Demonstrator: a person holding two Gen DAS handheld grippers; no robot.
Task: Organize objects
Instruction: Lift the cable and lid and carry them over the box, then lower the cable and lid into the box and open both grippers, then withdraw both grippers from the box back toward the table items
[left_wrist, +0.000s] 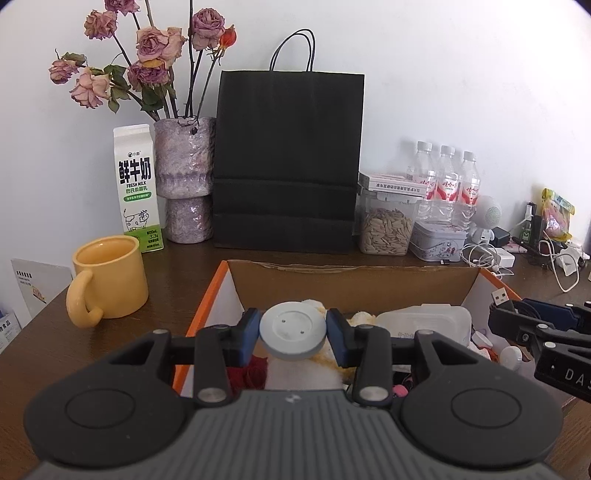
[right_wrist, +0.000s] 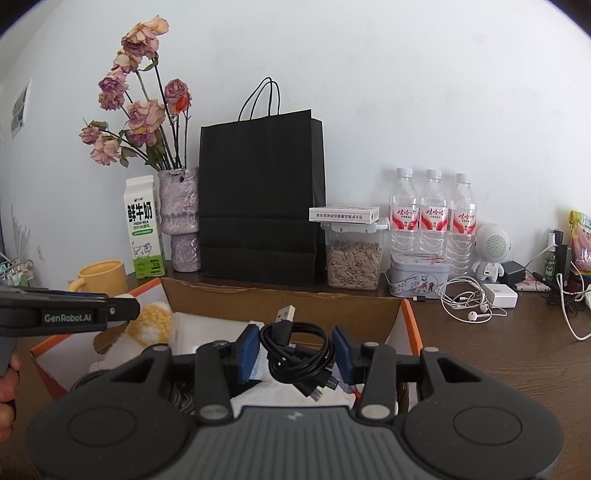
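Note:
An open cardboard box (left_wrist: 354, 275) with orange sides sits on the brown table, full of mixed items; it also shows in the right wrist view (right_wrist: 280, 301). My left gripper (left_wrist: 292, 331) is shut on a round pale blue-grey disc (left_wrist: 291, 328) and holds it above the box. My right gripper (right_wrist: 295, 350) is shut on a coiled black USB cable (right_wrist: 299, 350) above the box's right part. In the left wrist view the right gripper (left_wrist: 517, 310) shows at the right edge with the cable's plug. A yellow-and-white plush toy (right_wrist: 151, 323) and a white plastic container (left_wrist: 424, 319) lie in the box.
Behind the box stand a black paper bag (left_wrist: 288, 158), a vase of dried roses (left_wrist: 184, 177), a milk carton (left_wrist: 136, 188) and a yellow mug (left_wrist: 109, 282). To the right are a seed jar (right_wrist: 354, 258), three water bottles (right_wrist: 430, 218), a tin (right_wrist: 419, 278), earphones (right_wrist: 465, 302) and chargers.

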